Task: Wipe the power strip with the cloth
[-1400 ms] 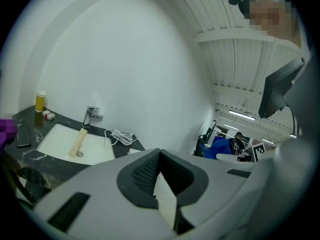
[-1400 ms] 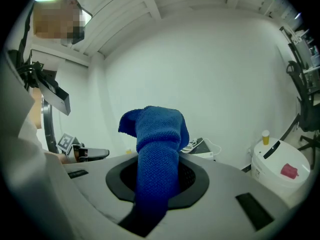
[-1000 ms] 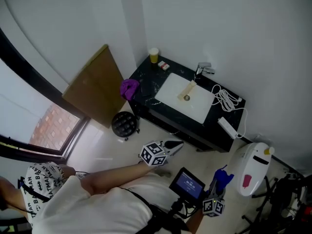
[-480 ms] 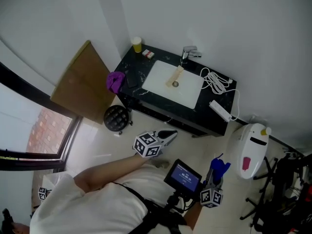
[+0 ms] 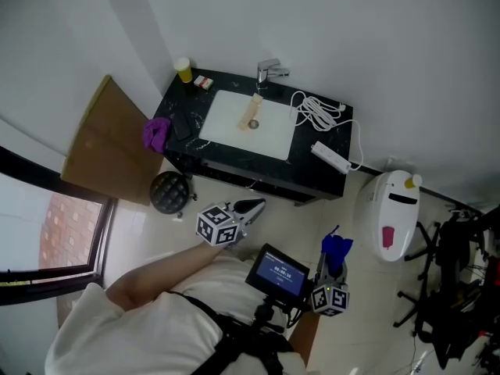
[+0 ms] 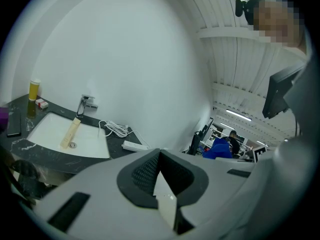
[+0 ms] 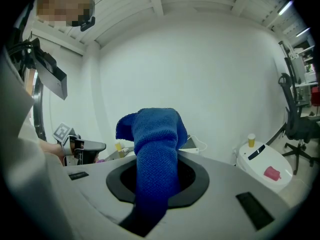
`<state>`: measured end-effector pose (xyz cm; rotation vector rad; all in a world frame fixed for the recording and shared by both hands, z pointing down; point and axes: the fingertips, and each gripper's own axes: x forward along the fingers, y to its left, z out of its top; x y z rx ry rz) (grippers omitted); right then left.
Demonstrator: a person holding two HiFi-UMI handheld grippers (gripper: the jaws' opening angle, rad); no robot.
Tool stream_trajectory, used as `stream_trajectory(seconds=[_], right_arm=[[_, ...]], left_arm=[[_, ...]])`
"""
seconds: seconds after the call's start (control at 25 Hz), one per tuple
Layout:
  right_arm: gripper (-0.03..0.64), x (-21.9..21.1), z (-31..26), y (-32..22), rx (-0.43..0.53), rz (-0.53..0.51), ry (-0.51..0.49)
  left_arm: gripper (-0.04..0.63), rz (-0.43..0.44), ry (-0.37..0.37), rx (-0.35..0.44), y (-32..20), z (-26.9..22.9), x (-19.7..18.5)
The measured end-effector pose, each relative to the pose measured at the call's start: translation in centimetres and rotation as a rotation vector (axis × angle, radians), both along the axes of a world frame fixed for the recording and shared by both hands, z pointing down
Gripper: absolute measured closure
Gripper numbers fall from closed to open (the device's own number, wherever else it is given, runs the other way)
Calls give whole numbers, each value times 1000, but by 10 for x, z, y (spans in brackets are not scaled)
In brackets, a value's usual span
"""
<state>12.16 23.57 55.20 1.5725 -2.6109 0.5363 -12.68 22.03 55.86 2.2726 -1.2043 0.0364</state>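
The white power strip (image 5: 330, 157) lies on the right end of a black counter (image 5: 312, 176), its white cord (image 5: 316, 112) coiled behind it. In the left gripper view the strip (image 6: 135, 146) is small and far off. My right gripper (image 5: 335, 262) is held low near my body, shut on a blue cloth (image 5: 337, 248) that sticks up from between the jaws (image 7: 157, 144). My left gripper (image 5: 248, 208) is shut with nothing in it and hangs in front of the counter, well short of the strip.
The counter holds a white sink (image 5: 234, 131) with a tube (image 5: 253, 111) in it, a faucet (image 5: 268, 72), a yellow cup (image 5: 183, 69) and a purple cloth (image 5: 157, 133). A black stool (image 5: 169, 191), brown board (image 5: 101, 147), white appliance (image 5: 390, 214) and office chair (image 5: 457, 272) stand around.
The counter has slid up and left in the head view as my head turned. Both grippers keep their places near my body, and the right one still holds the cloth.
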Motion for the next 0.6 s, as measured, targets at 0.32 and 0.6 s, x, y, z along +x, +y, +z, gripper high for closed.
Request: stream_trajectory(seconds=[0.32,0.6], right_arm=[[526,8,6,-8,-12,11,-11],[526,11,5,-12,9,10,4]], left_arm=[[591,20,1,-9,-15,3,9],[591,25,13,-16,-21,6,13]])
